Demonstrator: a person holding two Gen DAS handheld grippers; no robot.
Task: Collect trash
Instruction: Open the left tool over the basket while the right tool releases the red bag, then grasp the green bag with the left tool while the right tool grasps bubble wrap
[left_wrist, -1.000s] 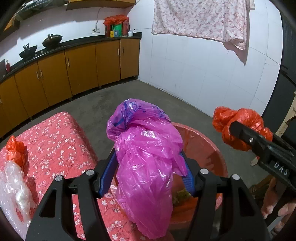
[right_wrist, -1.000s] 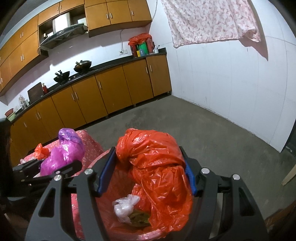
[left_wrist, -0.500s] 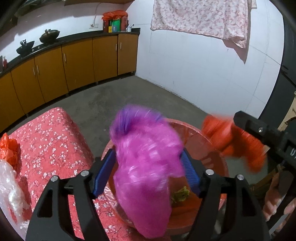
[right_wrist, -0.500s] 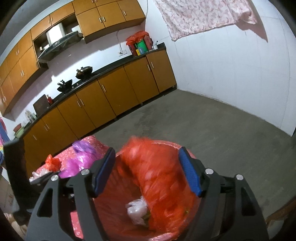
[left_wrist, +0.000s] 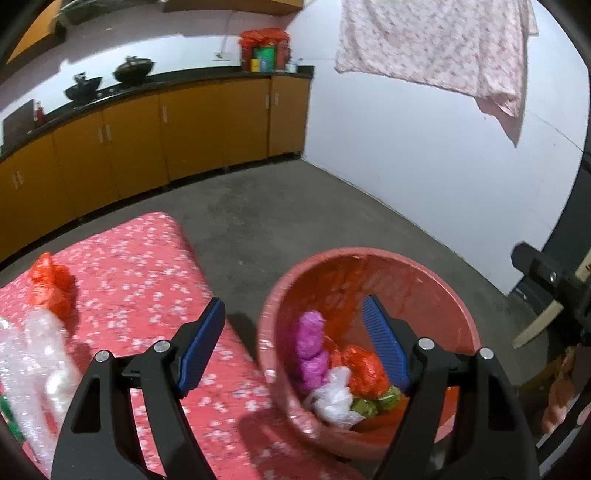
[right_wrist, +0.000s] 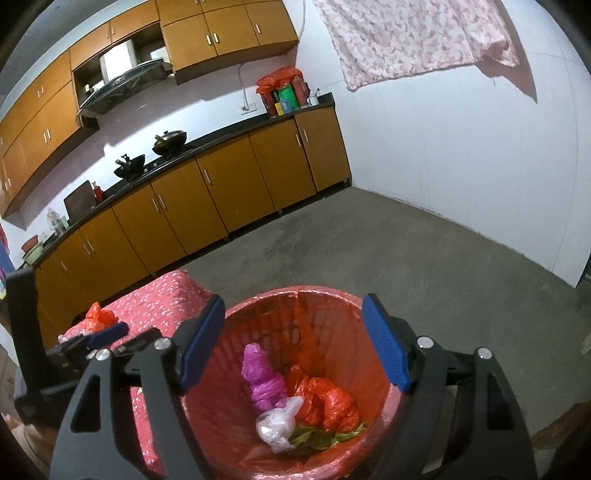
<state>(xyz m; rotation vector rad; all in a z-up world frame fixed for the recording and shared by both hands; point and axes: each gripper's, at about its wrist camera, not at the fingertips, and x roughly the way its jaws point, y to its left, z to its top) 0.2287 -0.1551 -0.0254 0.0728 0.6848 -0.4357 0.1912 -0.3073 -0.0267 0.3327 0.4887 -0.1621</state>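
Note:
A red waste basket stands on the floor beside the table. Inside it lie a magenta bag, an orange bag, a clear bag and green scraps. My left gripper is open and empty over the basket's left rim. My right gripper is open and empty above the basket. On the table, an orange bag and a clear bubble-wrap bag lie at the left.
The table has a red floral cloth. Orange kitchen cabinets run along the back wall. A white wall with a hanging floral cloth is at the right. Bare concrete floor lies beyond the basket.
Both grippers opened. The magenta bag dropped from my left gripper and the orange bag from my right gripper; both now lie in the basket.

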